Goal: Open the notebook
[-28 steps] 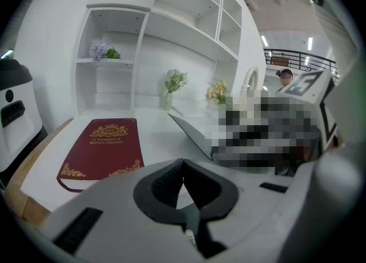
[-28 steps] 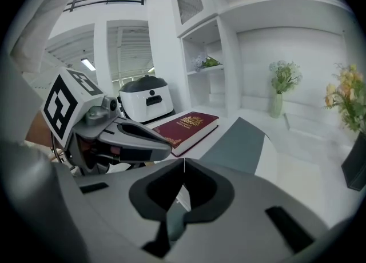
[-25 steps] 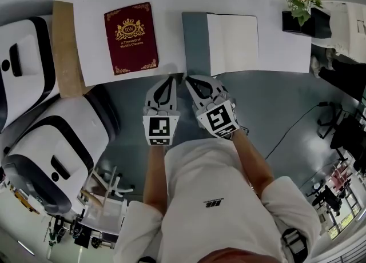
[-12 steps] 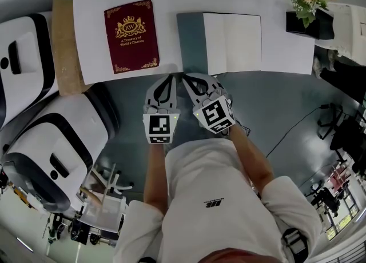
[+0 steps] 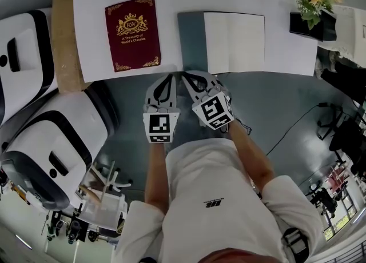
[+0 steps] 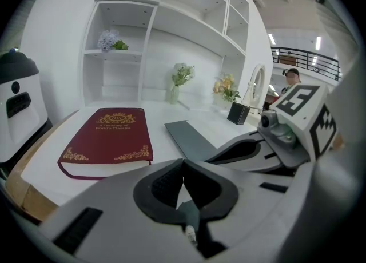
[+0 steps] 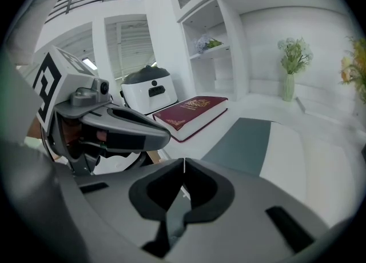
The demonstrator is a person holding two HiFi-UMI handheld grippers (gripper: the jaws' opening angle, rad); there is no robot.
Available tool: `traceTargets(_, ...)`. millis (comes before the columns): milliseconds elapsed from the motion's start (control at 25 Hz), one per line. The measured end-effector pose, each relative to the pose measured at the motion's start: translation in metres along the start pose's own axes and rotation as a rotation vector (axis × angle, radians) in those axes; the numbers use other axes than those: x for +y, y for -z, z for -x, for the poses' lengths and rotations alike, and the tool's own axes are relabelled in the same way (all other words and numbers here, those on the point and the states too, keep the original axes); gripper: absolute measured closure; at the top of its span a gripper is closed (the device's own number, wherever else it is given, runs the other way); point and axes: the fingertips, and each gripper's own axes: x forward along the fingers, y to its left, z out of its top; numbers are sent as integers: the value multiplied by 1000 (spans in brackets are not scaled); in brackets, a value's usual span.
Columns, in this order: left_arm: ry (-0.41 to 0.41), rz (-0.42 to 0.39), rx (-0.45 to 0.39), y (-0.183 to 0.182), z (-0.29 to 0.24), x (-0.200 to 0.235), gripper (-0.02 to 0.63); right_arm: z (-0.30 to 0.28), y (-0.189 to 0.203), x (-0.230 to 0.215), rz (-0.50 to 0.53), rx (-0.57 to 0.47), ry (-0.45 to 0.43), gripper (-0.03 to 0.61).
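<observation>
notebook [image 5: 234, 42] lying open, red book [image 5: 132, 34] left of it. left gripper [image 5: 167, 76] and right gripper [image 5: 187, 75] just short of notebook, jaws together, empty. best pulled straight back, clear of pages.

We count on the desk [image 5: 91, 39]:
- notebook [image 5: 234, 42], one
- maroon book [image 5: 132, 34], one, left of it

Flower arrangements, three:
- black-pot bunch [image 6: 229, 91], far right
- white-vase bunch [image 6: 180, 82], far centre
- shelf bunch [image 6: 107, 40], far left

White machines, two, left of the desk:
- far machine [image 5: 26, 64]
- near machine [image 5: 57, 142]

Grippers, two:
- left gripper [image 5: 166, 79]
- right gripper [image 5: 193, 78]
</observation>
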Motion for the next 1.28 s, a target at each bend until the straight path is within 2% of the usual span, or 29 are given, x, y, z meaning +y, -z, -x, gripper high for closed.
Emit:
traceTargets(560, -8, 11, 2, 3, 1, 6, 614, -9, 3, 2, 6, 15, -4, 575)
traceTargets(680, -7, 9, 2, 3, 2, 5, 614, -9, 0, 1, 19, 8, -2, 535)
traceTargets(1080, -2, 1, -4, -5, 0, 4, 614, -3, -7, -10, 14, -5, 21, 535)
traceTargets(1280, 5, -9, -14, -10, 1, 2, 614, 11, -23, -19, 19, -45, 58, 549)
